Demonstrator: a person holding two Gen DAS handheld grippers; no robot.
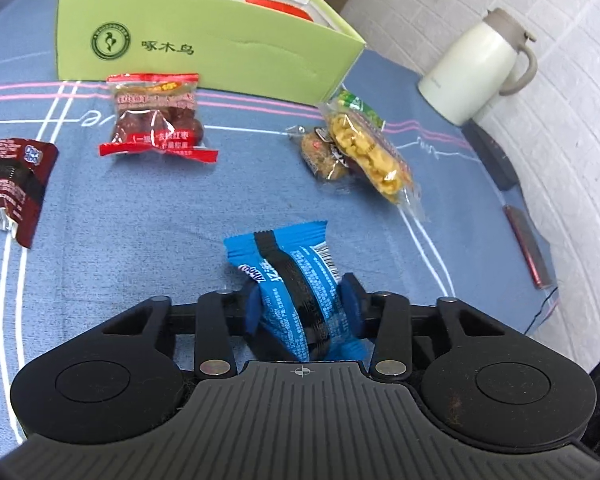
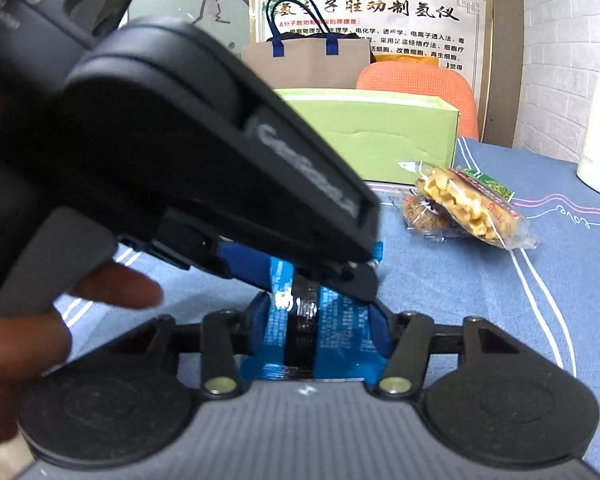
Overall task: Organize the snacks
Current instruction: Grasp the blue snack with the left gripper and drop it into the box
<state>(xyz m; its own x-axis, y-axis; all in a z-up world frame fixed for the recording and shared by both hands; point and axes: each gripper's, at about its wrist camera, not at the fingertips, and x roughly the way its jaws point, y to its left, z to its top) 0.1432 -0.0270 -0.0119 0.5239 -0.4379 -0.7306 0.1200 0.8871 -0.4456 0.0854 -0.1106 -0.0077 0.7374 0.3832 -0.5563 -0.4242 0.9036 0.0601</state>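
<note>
Step in hand, as judged: lifting the blue packet [image 1: 288, 264] off the blue tablecloth [image 1: 140, 220] for transfer to the green box [image 1: 204, 52].

Left gripper [image 1: 302, 300]: clenched across the thin middle of the blue packet, pads pressing both faces, packet tilted up on edge. Right gripper [image 2: 324, 328]: clamped across the width of a blue packet with the same black band, low and close to the left gripper; probably the same packet, near end, though not confirmed from either view.

Recommended handling:
- Avoid pulling the two grips apart; risk of tearing the wrapper.
- Release one grip before carrying, and hold with the other at the packet's middle.
- Lift clear of the cloth, pass between the red packet and the clear-wrapped pair, lower into the open top of the box.

Count, left to right, left wrist view:
- Dark red packet [image 1: 12, 184], at the left edge: one, partly cut off.
- Red date packet [image 1: 156, 120], just in front of the box: one.
- Green box, open top, contents partly hidden: one.
- Blue packet, gripped: one seen.
- Brown snack [image 1: 320, 156] and yellow snack [image 1: 372, 156], touching, yellow overlapping brown: one each.
- White jug [image 1: 480, 64], far right, upright: one.
- Flat dark objects [image 1: 528, 248] by the right edge: two, unidentified.
</note>
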